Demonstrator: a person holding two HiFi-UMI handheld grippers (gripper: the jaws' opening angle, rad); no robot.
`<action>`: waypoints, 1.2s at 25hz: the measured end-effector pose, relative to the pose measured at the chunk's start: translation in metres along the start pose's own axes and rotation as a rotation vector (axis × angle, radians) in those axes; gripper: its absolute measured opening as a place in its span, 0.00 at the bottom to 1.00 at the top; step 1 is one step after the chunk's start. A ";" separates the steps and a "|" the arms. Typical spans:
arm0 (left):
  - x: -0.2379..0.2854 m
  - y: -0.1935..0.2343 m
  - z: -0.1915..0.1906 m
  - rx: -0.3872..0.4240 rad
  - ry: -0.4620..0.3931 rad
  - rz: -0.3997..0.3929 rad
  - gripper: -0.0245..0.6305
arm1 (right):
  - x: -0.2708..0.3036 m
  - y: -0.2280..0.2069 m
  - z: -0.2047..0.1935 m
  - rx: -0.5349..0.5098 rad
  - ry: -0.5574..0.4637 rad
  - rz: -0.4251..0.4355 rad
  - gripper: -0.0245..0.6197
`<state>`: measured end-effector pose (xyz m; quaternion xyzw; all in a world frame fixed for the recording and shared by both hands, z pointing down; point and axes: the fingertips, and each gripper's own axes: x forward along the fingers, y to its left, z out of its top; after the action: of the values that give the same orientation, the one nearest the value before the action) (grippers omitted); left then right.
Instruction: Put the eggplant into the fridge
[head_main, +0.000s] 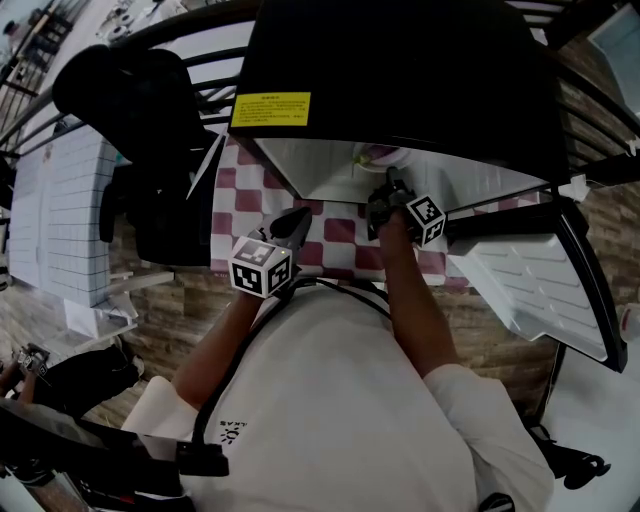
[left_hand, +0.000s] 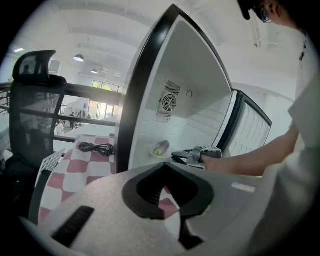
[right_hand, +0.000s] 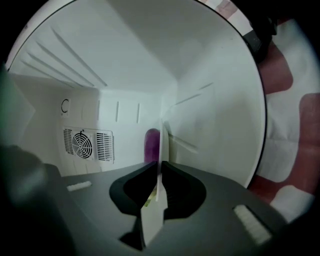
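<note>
A small black fridge (head_main: 400, 70) stands open on the checked tablecloth (head_main: 240, 205), and its white inside (right_hand: 125, 75) fills the right gripper view. Inside it, the purple eggplant (right_hand: 151, 144) lies on a white plate (right_hand: 160, 192). My right gripper (right_hand: 159, 166) reaches into the fridge, shut on the plate's rim. The left gripper view shows the plate (left_hand: 154, 152) with the eggplant (left_hand: 161, 147) low on the fridge floor, and the right gripper (left_hand: 181, 156) beside it. My left gripper (head_main: 298, 222) is held outside, before the fridge, shut and with nothing in it.
The fridge door (head_main: 545, 290) hangs open to the right. A black office chair (head_main: 150, 130) stands left of the table. A coiled black cable (left_hand: 97, 147) lies on the cloth left of the fridge. A fan grille (right_hand: 87, 144) sits on the back wall.
</note>
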<state>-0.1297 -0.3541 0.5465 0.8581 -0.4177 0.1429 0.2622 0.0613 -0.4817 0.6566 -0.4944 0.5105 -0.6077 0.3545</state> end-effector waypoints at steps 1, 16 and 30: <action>0.000 0.000 0.000 -0.001 0.000 0.001 0.04 | 0.001 0.001 -0.002 -0.003 0.014 0.002 0.09; 0.010 -0.021 -0.002 -0.012 -0.013 -0.045 0.04 | -0.012 0.035 -0.022 -0.212 0.206 -0.003 0.76; 0.024 -0.056 0.011 -0.032 -0.065 -0.071 0.04 | -0.089 0.049 -0.004 -0.311 0.267 0.109 0.26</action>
<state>-0.0700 -0.3471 0.5304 0.8722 -0.3976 0.0991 0.2670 0.0773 -0.4085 0.5880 -0.4298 0.6667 -0.5616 0.2353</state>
